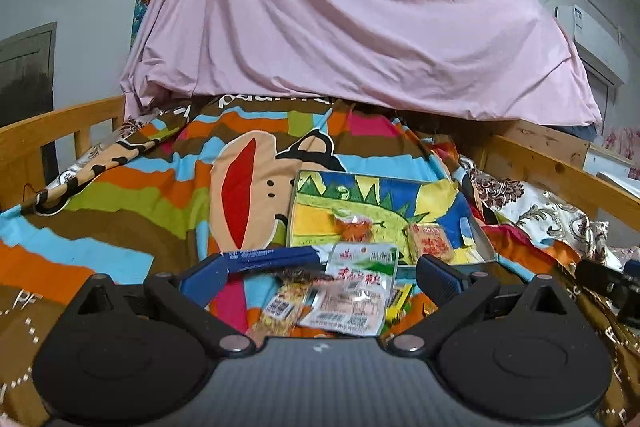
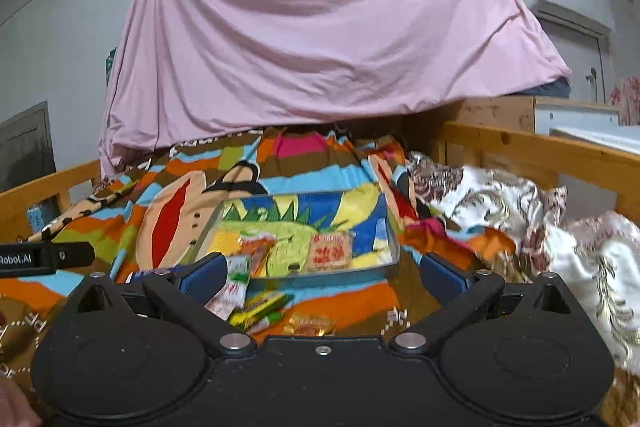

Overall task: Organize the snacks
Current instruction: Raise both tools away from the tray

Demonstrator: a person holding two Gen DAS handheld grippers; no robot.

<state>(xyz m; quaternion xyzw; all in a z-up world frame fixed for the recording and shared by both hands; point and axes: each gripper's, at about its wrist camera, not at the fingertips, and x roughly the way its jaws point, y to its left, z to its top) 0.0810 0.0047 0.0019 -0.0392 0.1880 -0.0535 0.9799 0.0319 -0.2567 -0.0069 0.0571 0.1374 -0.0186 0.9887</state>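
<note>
Over bedspread (image 1: 120,219), both claws wide, empty.

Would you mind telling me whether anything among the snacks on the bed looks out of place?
Yes. Only two packets lie inside the shallow dinosaur-print tin tray: an orange one and a red-lettered square one. The white-and-green pouch, a yellow-green bar and others lie loose on the striped blanket in front of it.

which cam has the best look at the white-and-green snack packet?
Left wrist: the white-and-green snack packet lies flat between the open left gripper fingers, front face fully visible. In the right wrist view it sits edge-on, partly hidden behind a finger.
</note>
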